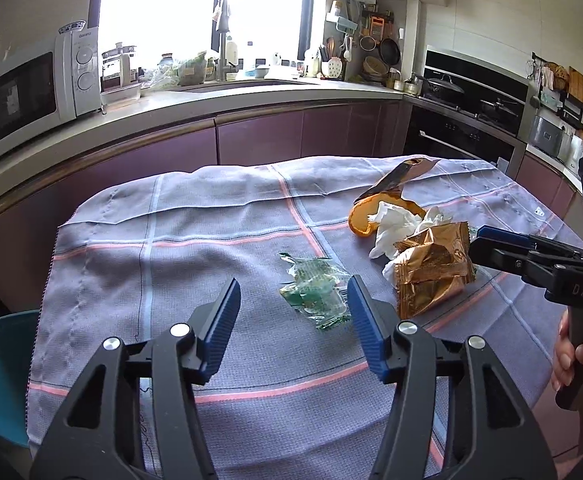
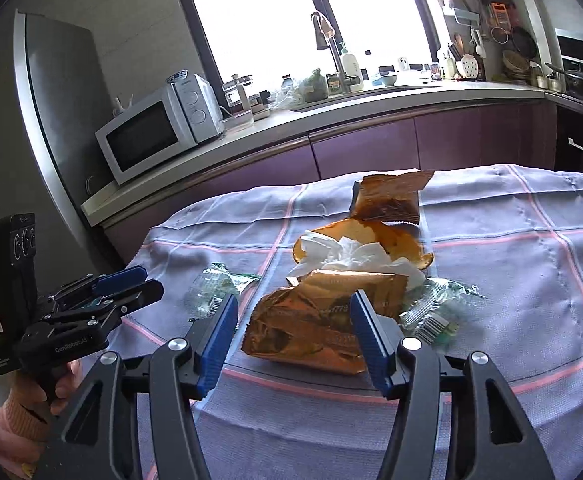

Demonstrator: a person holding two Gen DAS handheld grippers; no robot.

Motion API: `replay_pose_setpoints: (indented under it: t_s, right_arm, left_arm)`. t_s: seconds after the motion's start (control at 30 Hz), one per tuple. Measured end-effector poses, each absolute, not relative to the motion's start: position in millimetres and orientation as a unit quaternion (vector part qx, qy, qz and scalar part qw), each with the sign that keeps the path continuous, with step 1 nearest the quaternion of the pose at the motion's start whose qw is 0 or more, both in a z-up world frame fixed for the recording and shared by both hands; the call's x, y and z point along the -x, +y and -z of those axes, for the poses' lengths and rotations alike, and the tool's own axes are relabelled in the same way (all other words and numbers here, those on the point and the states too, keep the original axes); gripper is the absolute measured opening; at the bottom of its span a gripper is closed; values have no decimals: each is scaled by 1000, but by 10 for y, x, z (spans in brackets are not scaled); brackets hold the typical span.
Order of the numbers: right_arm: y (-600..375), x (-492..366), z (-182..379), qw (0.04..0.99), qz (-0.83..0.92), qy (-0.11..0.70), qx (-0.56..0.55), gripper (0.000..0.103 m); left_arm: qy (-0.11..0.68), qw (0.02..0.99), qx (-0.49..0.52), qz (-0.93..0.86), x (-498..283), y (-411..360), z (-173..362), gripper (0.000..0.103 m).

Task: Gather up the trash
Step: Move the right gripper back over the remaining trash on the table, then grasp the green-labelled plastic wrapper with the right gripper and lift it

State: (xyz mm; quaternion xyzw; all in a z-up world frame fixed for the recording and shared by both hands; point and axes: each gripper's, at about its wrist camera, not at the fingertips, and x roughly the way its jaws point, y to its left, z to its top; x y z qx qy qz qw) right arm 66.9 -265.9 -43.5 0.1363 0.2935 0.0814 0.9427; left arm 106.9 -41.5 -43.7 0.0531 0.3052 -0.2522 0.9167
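Kitchen bench, checked cloth (image 1: 219,248) | right gripper (image 2: 293,330) fingers spread — gold wrapper (image 2: 311,320) between them, nearer | left gripper (image 1: 293,322) spread — green wrapper (image 1: 315,292) just ahead

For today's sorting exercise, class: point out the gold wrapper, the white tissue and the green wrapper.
Gold wrapper (image 2: 307,320): right wrist view, middle of its crinkled front.
White tissue (image 2: 351,258): right wrist view, its crumpled centre.
Green wrapper (image 1: 315,292): left wrist view, its middle.
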Motion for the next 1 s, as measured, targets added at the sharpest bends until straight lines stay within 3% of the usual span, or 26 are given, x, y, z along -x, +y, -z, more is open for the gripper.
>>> replay_pose_setpoints:
  t_s: [0.77,1.0]
  right_arm:
    - [-3031,-861,675,920,-75,335,-189,58]
    - [-3013,-894,664,920,-86,334,-188,55]
  left_arm:
    - [371,886,-30,276,-1369,-538,626,58]
    - [392,871,-23,294,-1477,-659,703,51]
